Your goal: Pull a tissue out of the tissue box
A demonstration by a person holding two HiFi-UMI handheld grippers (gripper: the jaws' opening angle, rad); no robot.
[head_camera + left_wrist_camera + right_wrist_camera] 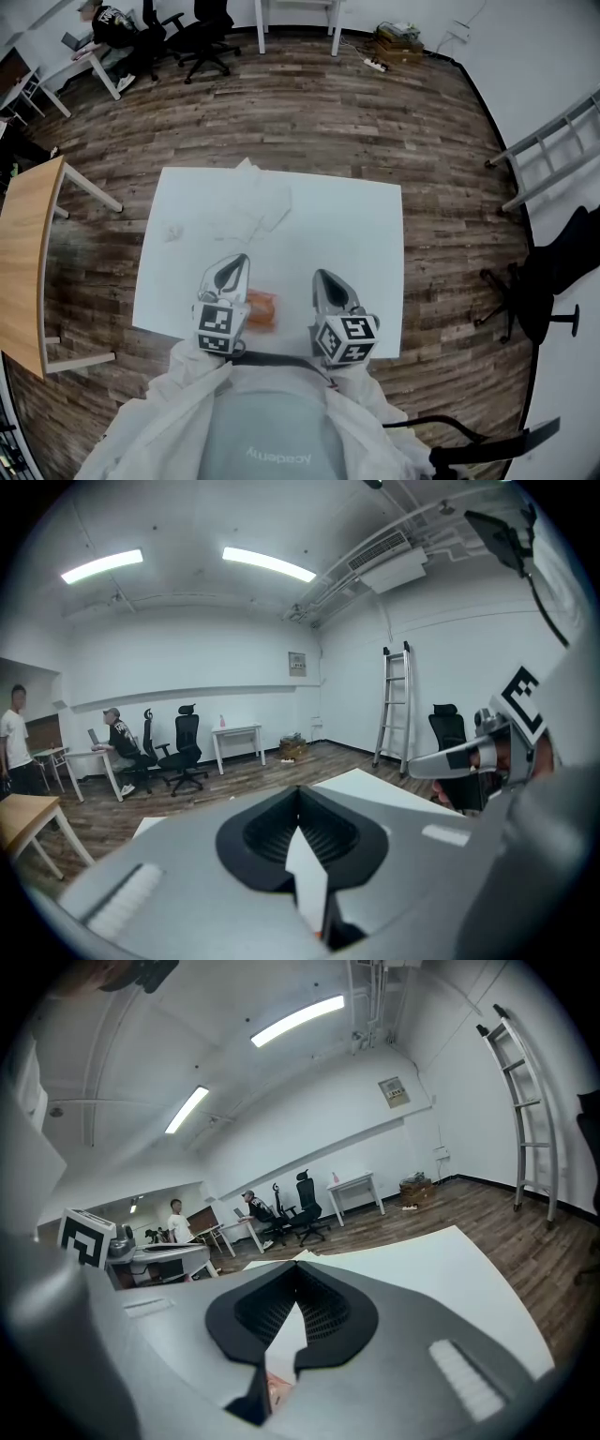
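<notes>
A small orange tissue pack (pixel 262 309) lies on the white table (pixel 356 244) near its front edge, between my two grippers. My left gripper (pixel 236 260) is just left of the pack, with its jaws shut and nothing in them. My right gripper (pixel 322 276) is to the pack's right, also shut and empty. Both point away from me over the table. Loose white tissues (pixel 258 202) lie crumpled on the far half of the table. In the right gripper view a sliver of the orange pack (pixel 277 1388) shows below the closed jaws.
A wooden table (pixel 28 253) stands to the left and a ladder (pixel 553 145) leans at the right wall. A black office chair (pixel 539 281) is at the right. More chairs (pixel 202 33) and a seated person (pixel 112 23) are at the far end of the room.
</notes>
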